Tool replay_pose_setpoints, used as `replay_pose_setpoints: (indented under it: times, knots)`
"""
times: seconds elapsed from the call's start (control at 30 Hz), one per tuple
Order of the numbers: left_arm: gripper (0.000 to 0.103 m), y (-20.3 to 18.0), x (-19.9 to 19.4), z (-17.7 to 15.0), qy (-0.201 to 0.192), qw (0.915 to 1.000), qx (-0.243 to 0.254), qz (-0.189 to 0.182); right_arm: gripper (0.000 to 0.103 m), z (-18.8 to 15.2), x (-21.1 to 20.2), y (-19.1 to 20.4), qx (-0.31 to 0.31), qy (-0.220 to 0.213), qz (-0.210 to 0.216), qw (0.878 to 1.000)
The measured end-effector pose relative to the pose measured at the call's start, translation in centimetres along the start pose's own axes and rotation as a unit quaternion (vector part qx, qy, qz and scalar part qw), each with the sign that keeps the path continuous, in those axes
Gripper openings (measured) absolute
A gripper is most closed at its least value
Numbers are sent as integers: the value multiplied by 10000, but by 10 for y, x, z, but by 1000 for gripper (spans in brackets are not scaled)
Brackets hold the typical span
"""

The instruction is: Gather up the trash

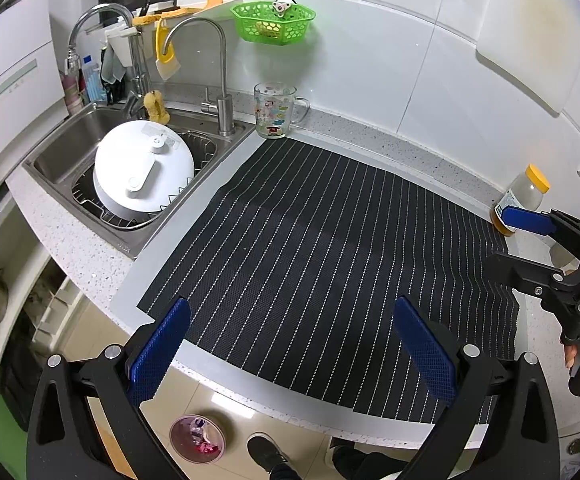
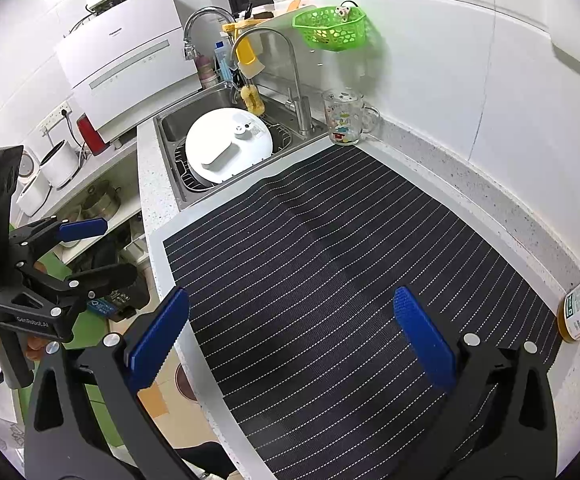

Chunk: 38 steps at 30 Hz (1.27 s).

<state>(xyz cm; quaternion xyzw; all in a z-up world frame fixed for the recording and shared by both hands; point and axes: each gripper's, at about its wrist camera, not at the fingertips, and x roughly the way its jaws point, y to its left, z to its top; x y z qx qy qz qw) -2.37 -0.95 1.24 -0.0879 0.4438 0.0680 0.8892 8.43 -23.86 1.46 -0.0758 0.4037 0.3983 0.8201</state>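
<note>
A black striped mat lies bare on the white counter; it also shows in the right wrist view. A round bin with pink and white scraps inside stands on the floor below the counter's front edge. My left gripper is open and empty above the mat's front edge. My right gripper is open and empty above the mat; it also shows at the right of the left wrist view. My left gripper also shows at the left of the right wrist view.
A sink at the left holds a white round lid on a wire rack. A printed glass mug stands by the tap. A yellow-capped jar stands at the mat's right end. A green basket hangs on the wall.
</note>
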Motion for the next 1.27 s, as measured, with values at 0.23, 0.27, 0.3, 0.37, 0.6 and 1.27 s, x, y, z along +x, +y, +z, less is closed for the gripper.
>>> replay_pose_setpoints:
  times: [0.23, 0.27, 0.3, 0.37, 0.6, 1.27]
  knots:
    - [97, 1, 0, -1, 0, 10000, 3, -6, 100, -1, 0, 1, 7, 6, 0, 10000]
    - [97, 0, 0, 0, 2, 10000, 4, -2, 100, -1, 0, 1, 6, 9, 3, 10000]
    - [97, 0, 0, 0, 4, 10000, 1, 1, 100, 0, 0, 1, -2, 9, 7, 10000]
    - [97, 1, 0, -1, 5, 10000, -11, -8, 100, 0, 0, 2, -4, 12, 11, 10000]
    - [97, 1, 1, -1, 20, 10000, -23, -15, 100, 1, 1, 2, 8, 19, 12, 10000]
    - [97, 6, 2, -3, 15, 10000, -23, -68, 100, 1, 3, 2, 29, 23, 27, 10000]
